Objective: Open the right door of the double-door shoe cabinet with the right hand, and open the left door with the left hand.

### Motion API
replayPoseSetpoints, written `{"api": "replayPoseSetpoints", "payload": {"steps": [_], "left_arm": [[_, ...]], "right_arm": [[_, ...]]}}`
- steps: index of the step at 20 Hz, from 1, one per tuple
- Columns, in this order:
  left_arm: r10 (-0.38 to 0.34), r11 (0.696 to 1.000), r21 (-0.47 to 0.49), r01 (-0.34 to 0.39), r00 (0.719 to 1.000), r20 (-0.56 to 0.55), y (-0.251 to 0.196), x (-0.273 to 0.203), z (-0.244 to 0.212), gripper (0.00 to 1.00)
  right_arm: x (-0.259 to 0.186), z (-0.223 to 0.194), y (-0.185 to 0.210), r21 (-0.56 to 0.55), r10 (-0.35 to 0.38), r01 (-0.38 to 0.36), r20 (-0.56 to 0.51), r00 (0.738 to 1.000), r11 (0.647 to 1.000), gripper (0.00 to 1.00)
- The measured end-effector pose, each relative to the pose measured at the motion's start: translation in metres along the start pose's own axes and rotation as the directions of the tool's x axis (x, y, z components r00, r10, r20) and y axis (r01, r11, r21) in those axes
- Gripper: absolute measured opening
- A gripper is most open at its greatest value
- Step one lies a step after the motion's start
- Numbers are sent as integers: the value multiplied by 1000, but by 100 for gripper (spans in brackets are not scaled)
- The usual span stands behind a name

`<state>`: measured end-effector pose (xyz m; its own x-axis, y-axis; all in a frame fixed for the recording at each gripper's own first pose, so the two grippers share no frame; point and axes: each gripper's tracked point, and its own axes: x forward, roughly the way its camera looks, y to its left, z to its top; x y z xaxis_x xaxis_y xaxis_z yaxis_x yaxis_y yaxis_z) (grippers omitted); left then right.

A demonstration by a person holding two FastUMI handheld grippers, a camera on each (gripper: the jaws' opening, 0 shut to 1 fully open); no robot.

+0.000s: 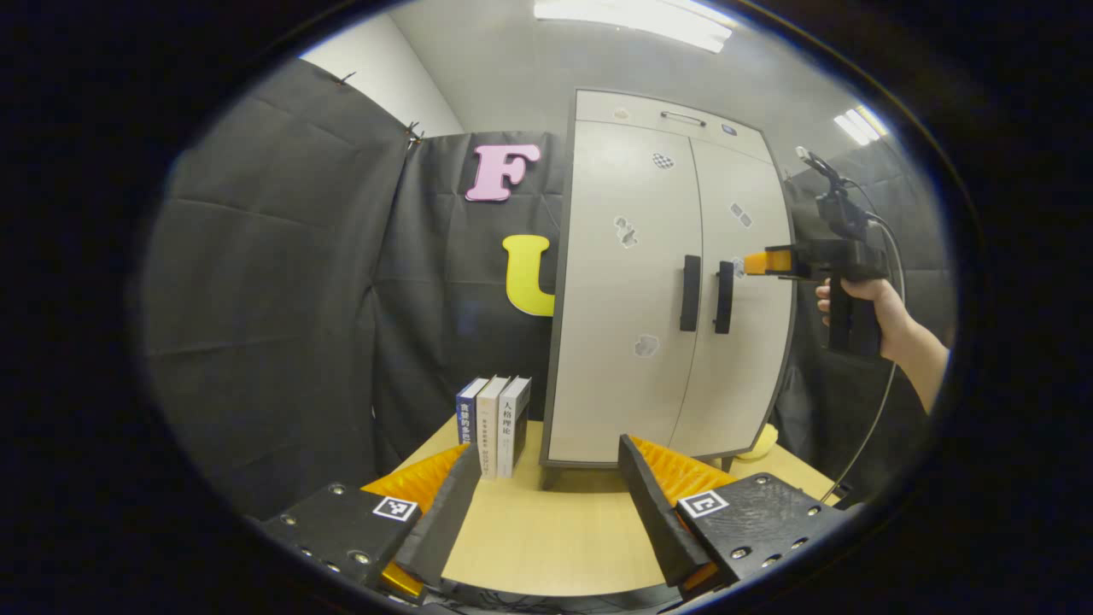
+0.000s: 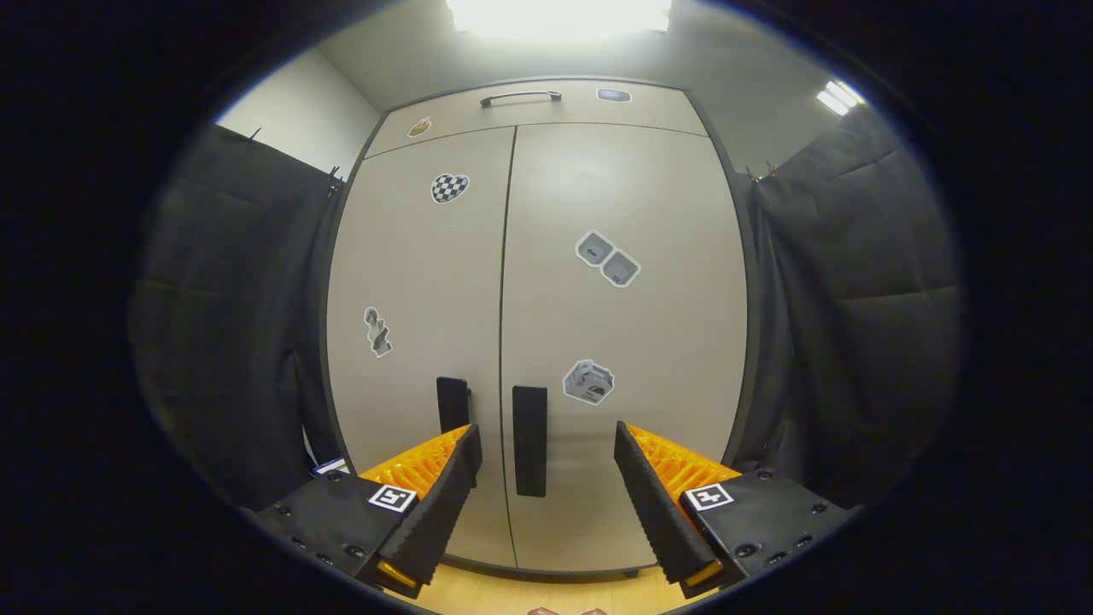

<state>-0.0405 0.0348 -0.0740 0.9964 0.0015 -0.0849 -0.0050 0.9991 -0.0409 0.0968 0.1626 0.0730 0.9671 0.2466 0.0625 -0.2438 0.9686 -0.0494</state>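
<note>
The pale double-door shoe cabinet stands on the wooden table, both doors shut. Two black vertical handles sit side by side at the middle seam: the left handle and the right handle. My left gripper hangs open low over the table, well short of the cabinet. A hand holds my right gripper just right of the right handle. In the right gripper view the cabinet is close. My right gripper is open, with the right handle between its fingers and untouched, and the left handle behind the left finger.
Three upright books stand on the table against the cabinet's left side. A yellow object peeks out at the cabinet's lower right corner. A top drawer with a slim handle sits above the doors. Black cloth walls close in on both sides.
</note>
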Motion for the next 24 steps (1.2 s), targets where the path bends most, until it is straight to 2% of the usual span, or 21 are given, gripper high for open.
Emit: {"api": "replayPoseSetpoints", "payload": {"steps": [1,4,9,13,18,22,23,24], "left_arm": [[7,1000,13,-7,1000,-10,3,-1,-5,96],[40,999,6,-40,998,-45,10,-1,-16,96],[38,993,-106,-44,997,-62,5,1,-22,96],[43,994,-95,-52,995,-92,17,3,-30,93],[45,986,-154,-59,995,-88,20,5,-30,95],[65,987,-138,-77,994,-84,23,5,-31,96],[70,988,-131,-82,993,-90,23,4,-32,96],[76,988,-128,-88,992,-97,23,4,-32,95]], "right_arm": [[7,2,1,-9,-5,5,13,1000,1000,95],[24,0,-1,0,-21,21,-15,1000,1000,99],[47,-3,-8,12,-50,51,-48,998,999,98],[60,-12,-3,26,-51,53,-69,996,998,98],[76,-29,6,-2,-48,48,-107,993,999,98],[86,-39,7,7,-62,63,-146,987,998,98],[87,-40,7,12,-67,70,-148,987,998,96],[89,-41,8,18,-69,72,-151,986,997,86]]}}
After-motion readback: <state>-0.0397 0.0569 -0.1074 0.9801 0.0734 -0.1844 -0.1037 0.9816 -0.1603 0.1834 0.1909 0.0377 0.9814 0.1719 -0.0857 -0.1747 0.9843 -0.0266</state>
